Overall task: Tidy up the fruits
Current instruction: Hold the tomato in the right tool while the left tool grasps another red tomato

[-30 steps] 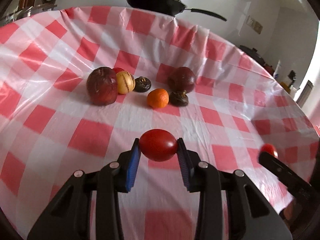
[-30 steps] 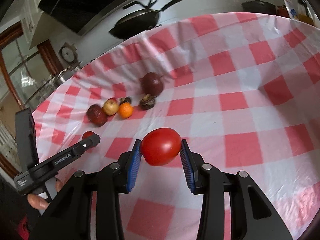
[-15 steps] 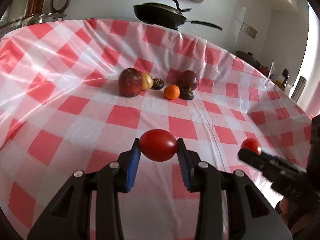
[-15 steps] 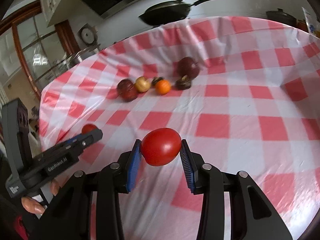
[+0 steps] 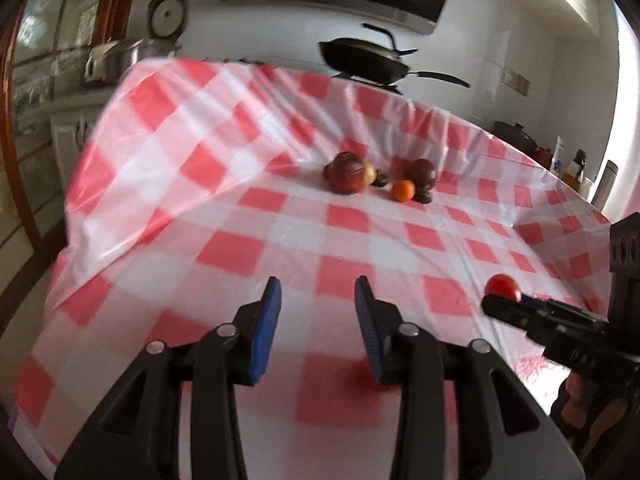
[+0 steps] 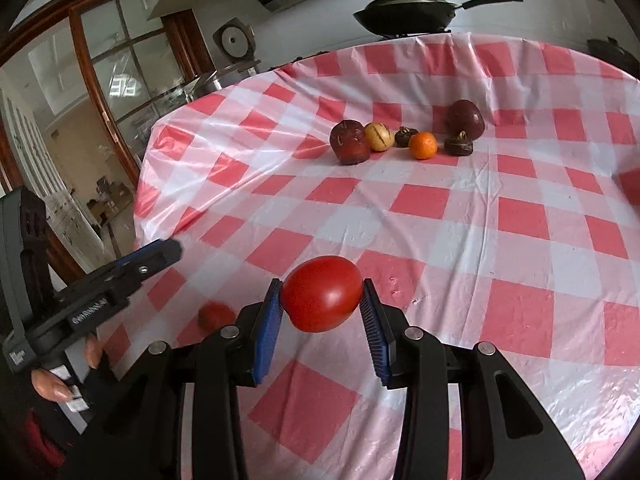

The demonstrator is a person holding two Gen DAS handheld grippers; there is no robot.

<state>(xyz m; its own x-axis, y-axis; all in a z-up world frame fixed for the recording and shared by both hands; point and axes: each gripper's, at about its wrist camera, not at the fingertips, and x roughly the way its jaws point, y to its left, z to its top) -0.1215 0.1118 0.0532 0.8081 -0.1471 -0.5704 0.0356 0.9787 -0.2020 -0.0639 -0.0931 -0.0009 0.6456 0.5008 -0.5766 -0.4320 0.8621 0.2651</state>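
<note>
The right gripper (image 6: 322,308) is closed on a tomato (image 6: 322,294), which sits between the blue pads with its long axis running from pad to pad, above the checked tablecloth (image 6: 520,240). The left gripper (image 5: 318,320) has just been opening its jaws; now nothing is between them, and they stand a little apart. In the right wrist view a second tomato (image 6: 216,316), blurred, lies on the cloth near the table's front edge, below and just behind the left gripper's tips, so I judge it is the one just released there. The right hand is carrying its tomato near this same front zone, and the free tomato lies to its left. So there are two tomatoes, one held and one free. Far across the table, well apart from both grippers, stands the fruit group: two dark red apples (image 6: 350,142), one yellow striped fruit (image 6: 378,136), one orange (image 6: 423,145), and two small dark brown fruits (image 6: 459,145). Behind the table a black pan (image 6: 408,12) rests on the stove.
</note>
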